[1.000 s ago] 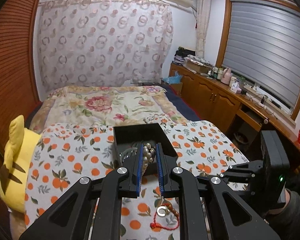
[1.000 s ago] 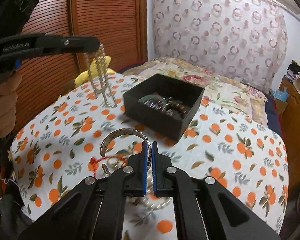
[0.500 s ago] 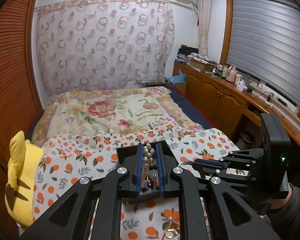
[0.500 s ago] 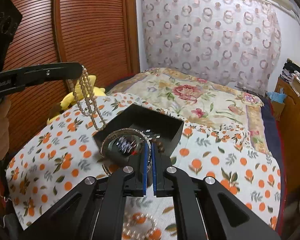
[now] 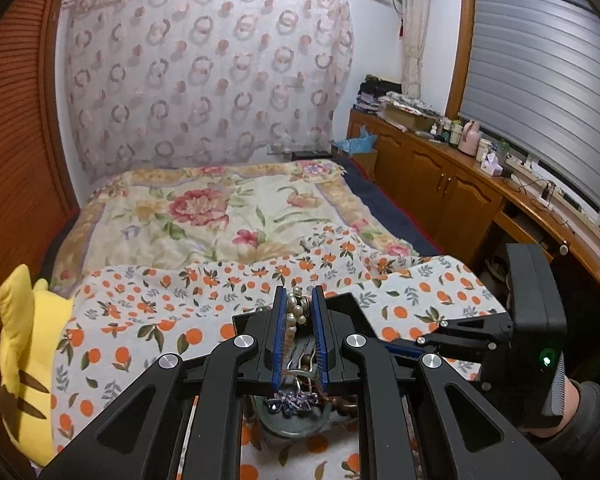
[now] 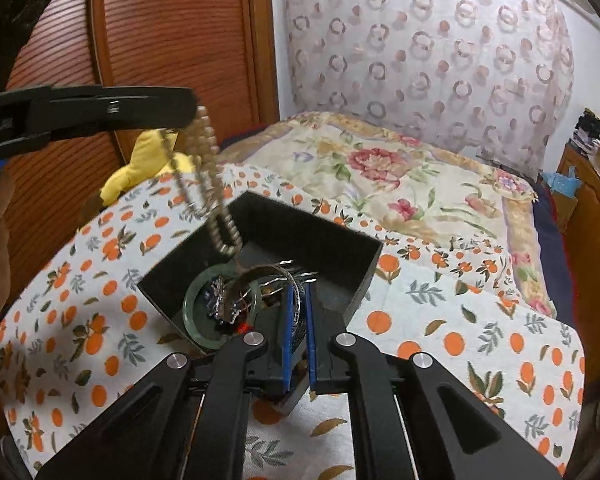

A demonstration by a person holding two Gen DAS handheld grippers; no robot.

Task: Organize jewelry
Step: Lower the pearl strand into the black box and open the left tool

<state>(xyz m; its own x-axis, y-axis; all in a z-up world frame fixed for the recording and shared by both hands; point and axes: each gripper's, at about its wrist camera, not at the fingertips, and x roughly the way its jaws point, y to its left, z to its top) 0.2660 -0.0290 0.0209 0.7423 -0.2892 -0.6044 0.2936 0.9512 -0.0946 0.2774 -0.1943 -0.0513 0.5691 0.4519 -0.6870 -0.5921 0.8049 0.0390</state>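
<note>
A black open box (image 6: pixel 342 248) sits on the orange-print cloth (image 6: pixel 480 320). Inside lie a green jade bangle (image 6: pixel 192 316) and a dark sparkly piece (image 6: pixel 220 300). My left gripper (image 5: pixel 299 300) is shut on a pearl necklace (image 5: pixel 294 312); in the right wrist view the strand (image 6: pixel 214 200) hangs from it over the box's near-left corner. My right gripper (image 6: pixel 299 292) is shut on a silver bangle (image 6: pixel 276 272), held over the box interior. The box also shows under my left fingers (image 5: pixel 348 308), with the jade bangle (image 5: pixel 296 430) below.
A yellow plush toy (image 5: pixel 24 360) lies at the cloth's left edge. A floral quilt (image 5: pixel 220 216) covers the bed beyond. Wooden cabinets (image 5: pixel 452 192) with bottles line the right wall. A slatted wooden door (image 6: pixel 160 40) stands on the left.
Both grippers have moved forward over the box. The silver bangle, lifted off the cloth, is now above the box interior, and the pearl strand now dangles over the box's corner.
</note>
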